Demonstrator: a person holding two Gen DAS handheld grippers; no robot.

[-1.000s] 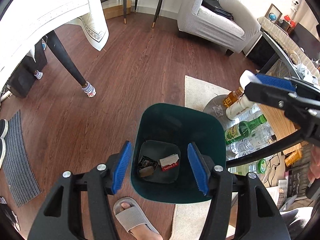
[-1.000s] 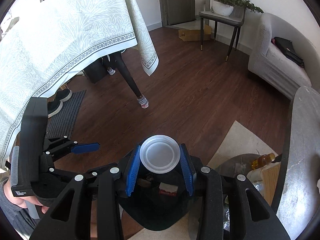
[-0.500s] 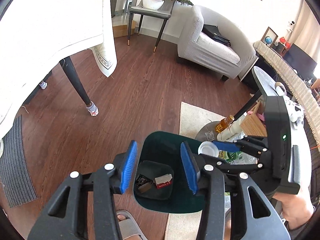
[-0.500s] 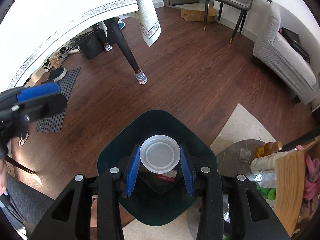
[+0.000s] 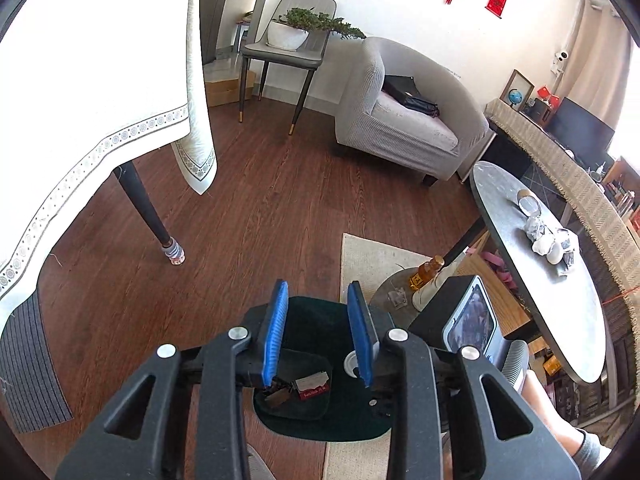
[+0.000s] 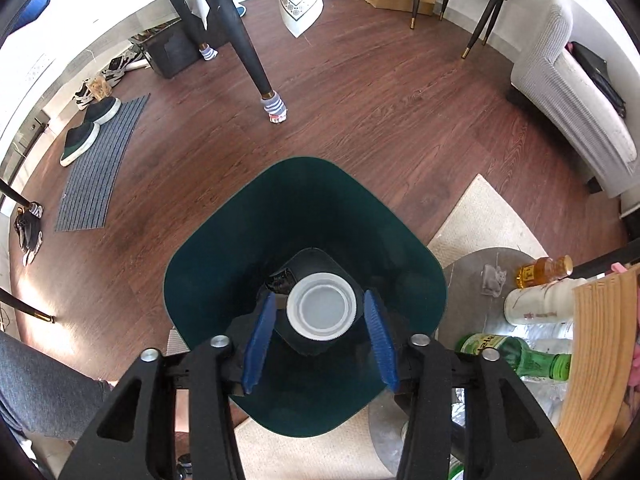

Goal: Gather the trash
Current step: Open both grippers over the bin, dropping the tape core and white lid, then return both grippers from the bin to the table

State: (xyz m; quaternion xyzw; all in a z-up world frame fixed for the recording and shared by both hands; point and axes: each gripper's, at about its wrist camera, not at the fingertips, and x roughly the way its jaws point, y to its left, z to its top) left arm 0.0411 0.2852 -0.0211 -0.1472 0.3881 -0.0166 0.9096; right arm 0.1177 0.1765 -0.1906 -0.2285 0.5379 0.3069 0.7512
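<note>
Jaws of the right gripper (image 6: 320, 344) are opening; the white lid (image 6: 321, 306) is seen between the pads, untouched, above the green bin (image 6: 208, 256). The left gripper (image 5: 318, 332) is narrowing, empty, above the same bin.

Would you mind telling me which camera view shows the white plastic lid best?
The right wrist view: the white plastic lid appears whole and face-on between the right gripper's opening jaws, with gaps either side, over the green bin. The left wrist view shows only a sliver behind a blue pad.
</note>
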